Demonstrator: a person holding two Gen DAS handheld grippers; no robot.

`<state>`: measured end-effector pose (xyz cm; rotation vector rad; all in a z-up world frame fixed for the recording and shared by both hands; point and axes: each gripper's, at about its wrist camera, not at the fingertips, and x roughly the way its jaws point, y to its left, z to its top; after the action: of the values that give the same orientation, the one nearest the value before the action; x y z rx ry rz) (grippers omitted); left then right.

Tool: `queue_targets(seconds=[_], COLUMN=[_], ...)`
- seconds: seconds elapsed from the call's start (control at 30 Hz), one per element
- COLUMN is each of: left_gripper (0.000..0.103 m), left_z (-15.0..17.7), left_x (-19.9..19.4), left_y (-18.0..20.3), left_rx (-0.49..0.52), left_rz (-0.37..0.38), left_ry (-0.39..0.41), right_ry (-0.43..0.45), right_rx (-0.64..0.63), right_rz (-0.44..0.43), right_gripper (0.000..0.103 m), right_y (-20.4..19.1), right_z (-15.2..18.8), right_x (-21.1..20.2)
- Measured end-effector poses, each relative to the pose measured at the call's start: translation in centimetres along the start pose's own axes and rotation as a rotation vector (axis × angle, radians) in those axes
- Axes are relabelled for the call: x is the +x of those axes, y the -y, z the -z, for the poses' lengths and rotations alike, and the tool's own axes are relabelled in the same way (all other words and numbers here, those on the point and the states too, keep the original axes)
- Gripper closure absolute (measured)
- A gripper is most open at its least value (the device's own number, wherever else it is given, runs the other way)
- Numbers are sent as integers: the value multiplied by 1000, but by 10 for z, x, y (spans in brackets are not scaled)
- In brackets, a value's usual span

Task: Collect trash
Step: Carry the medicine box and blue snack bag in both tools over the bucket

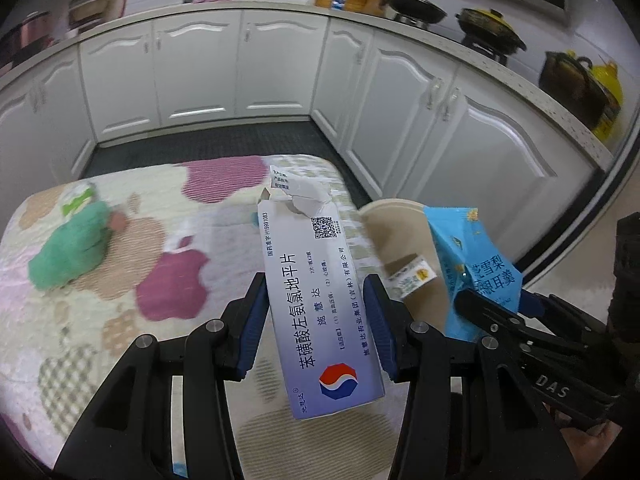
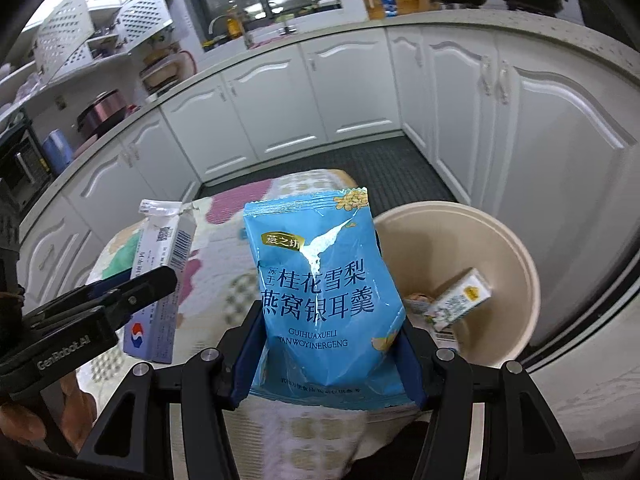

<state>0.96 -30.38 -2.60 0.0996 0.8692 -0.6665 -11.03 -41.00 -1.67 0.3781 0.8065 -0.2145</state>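
My left gripper (image 1: 316,320) is shut on a torn white and lilac medicine box (image 1: 316,300) and holds it above the patterned table cloth (image 1: 120,280). The box also shows in the right wrist view (image 2: 160,280). My right gripper (image 2: 328,344) is shut on a blue snack packet (image 2: 320,292), held up beside the beige bin (image 2: 516,280); the packet also shows in the left wrist view (image 1: 472,272). A small white carton (image 2: 460,300) lies inside the bin. A green crumpled piece (image 1: 72,248) lies on the cloth at the left.
White kitchen cabinets (image 1: 200,72) wrap around the back and right. Pans (image 1: 416,4) and pots stand on the counter. A dark floor mat (image 1: 208,144) lies beyond the table. The bin (image 1: 396,232) stands right of the table.
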Motion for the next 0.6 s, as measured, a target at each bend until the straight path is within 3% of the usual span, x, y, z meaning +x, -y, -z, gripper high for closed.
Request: queue_targets(seconds=[0.23,0.6], left_gripper=[57,57], left_z=[-8,-22], left_x=[32,83], left_y=[39,80], left_rx=[60,119], left_rz=[61,86], left_ry=[-39,-93], right_ry=[-18,-53], right_rx=[59,148], right_rz=[61,126], right_gripper=[46,45], right_y=[41,100], right_z=[0,-1], right_x=[8,33])
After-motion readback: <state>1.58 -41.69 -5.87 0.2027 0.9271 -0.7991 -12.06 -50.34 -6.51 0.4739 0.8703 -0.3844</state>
